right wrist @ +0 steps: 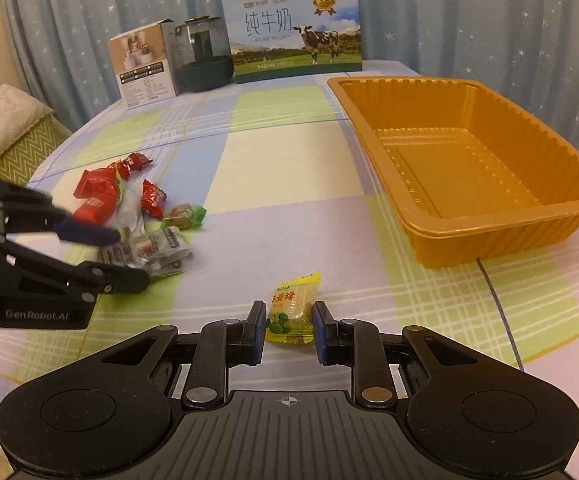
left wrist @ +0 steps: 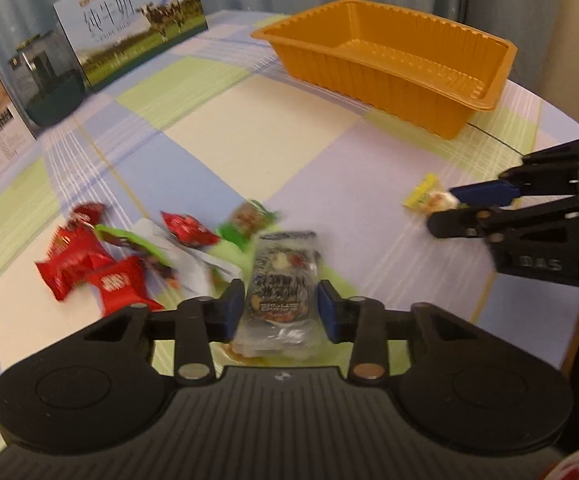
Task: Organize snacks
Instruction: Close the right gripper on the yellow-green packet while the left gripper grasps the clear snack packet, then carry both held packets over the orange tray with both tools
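My left gripper (left wrist: 280,307) is shut on a clear silver-and-black snack packet (left wrist: 281,280), held between both blue pads. Left of it lies a pile of red candies (left wrist: 85,264) and green-wrapped sweets (left wrist: 245,222). My right gripper (right wrist: 287,328) straddles a yellow candy (right wrist: 292,310) lying on the cloth; the pads stand beside it with small gaps. The empty orange tray (right wrist: 489,216) sits at the right; in the left wrist view the tray (left wrist: 369,76) is far ahead. The left gripper (right wrist: 125,258) also shows in the right wrist view with the packet (right wrist: 161,246).
A milk carton box (right wrist: 295,28), a dark kettle (right wrist: 203,56) and a small white box (right wrist: 143,66) stand along the table's far edge before a blue curtain. A cushioned seat (right wrist: 5,128) is beyond the left edge. Checked cloth covers the table (right wrist: 289,184).
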Demonstrator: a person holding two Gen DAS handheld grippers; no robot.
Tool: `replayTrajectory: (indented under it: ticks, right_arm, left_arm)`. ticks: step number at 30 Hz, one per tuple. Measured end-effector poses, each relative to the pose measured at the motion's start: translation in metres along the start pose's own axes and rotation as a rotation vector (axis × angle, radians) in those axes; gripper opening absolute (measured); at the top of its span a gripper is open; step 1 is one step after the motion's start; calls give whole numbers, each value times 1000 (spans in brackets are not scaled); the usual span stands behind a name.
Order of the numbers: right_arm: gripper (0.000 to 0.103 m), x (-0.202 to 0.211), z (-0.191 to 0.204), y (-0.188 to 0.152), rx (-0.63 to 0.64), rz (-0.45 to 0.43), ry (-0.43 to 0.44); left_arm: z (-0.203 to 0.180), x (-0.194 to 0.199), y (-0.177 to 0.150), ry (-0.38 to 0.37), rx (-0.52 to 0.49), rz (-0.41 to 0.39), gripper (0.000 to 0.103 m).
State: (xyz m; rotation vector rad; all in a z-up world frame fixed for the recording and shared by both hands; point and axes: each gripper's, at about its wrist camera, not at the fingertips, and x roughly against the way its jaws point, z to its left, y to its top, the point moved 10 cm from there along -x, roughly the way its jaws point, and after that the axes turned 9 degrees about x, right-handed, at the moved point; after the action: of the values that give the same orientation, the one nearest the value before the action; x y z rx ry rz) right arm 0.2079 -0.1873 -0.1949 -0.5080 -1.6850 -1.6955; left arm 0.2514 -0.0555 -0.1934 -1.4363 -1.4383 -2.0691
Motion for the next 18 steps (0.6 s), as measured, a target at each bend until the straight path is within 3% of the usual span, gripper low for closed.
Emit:
replayTrajectory:
  ticks: [10,18]
  right_arm:
    - [25,-3,-1,1,7,-14,-16]
    - [25,14,-2,10,-2,-60,-4]
  left_arm:
    - [-10,-13,1,42,71,-16,35]
    - [-1,12,6,85,247,-85,34]
